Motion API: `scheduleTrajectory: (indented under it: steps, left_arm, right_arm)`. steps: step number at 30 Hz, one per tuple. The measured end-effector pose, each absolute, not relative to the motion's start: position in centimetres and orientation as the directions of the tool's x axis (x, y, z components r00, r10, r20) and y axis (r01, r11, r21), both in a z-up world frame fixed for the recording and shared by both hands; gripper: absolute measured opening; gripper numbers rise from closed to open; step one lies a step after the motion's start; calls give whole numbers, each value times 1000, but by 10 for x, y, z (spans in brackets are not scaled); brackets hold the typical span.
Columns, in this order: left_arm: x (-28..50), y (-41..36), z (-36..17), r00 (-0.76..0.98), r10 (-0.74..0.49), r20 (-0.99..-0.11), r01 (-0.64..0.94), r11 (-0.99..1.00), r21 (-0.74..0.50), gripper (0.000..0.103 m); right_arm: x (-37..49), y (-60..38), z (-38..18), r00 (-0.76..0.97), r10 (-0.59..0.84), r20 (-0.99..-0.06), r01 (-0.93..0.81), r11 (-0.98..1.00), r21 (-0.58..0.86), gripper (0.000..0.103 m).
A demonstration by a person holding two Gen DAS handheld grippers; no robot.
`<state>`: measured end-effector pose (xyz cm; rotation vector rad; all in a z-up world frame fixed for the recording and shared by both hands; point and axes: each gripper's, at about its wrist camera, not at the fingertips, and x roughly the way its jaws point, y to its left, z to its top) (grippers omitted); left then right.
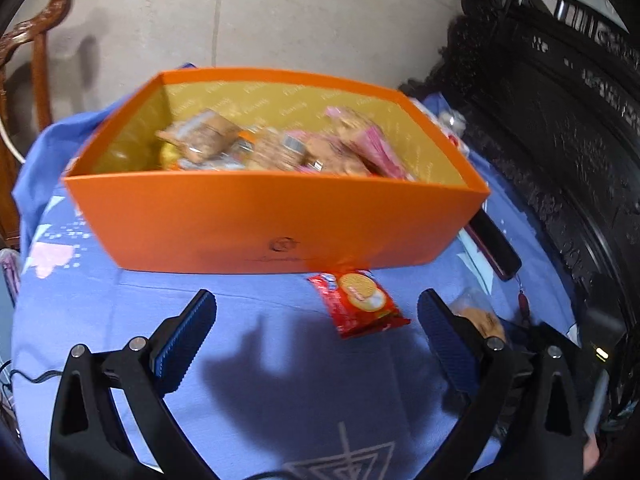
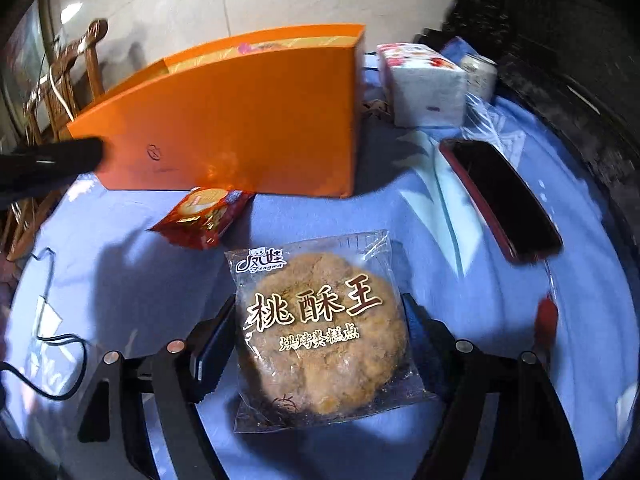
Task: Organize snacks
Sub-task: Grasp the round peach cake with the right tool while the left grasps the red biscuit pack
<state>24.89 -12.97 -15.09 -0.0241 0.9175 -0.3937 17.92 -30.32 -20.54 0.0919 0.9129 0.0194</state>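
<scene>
Box (image 2: 240,120): you are seeing it lying behind both packets, snacks (image 1: 272,148) inside.
Small packet (image 2: 204,216): touching the box front.
Cookie packet (image 2: 320,336): lying nearer you.
Phone (image 2: 504,196): lying right.

Background: pale tiled floor (image 1: 280,20) fills the upper frame; a carved reddish wooden chair (image 1: 36,48) stands at upper left; dark ornately carved furniture (image 1: 560,120) occupies the right edge. Hard shadows fall on a blue patterned cloth (image 1: 280,380).

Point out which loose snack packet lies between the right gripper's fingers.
The clear-wrapped round walnut cookie; the red packet lies farther off, against the orange box.
</scene>
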Motion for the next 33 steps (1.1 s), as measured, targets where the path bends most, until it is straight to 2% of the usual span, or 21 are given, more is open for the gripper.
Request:
scheduleTrajectory:
  steps: [7,14,19,24,33]
  left_arm:
    - [260,-169,-184,490,-336,-804,351,921,-171,99]
    - [276,-190,-218,452,-280,-847,306,941,-148,97]
    - [281,-199,-227,464,-244,-851,292,950,-113,82]
    - [279,-205,-231,487,-214,-847,295,953,-71,79]
    - [271,-207,-230,527,-161,-834,290,957,-2,51]
  right_arm:
    - [142,-307,-193,613,96,-784,29,989,144,79]
    - [126,-318,-186,626,67,-777,50,991,126,79]
    - [125,-324,-188,627,65,-777,63,989,133,79]
    - [126,-325,-192,623,72,-779,68,987,146,79]
    - [126,-325,-190,626,65,-777,75,987,143,79]
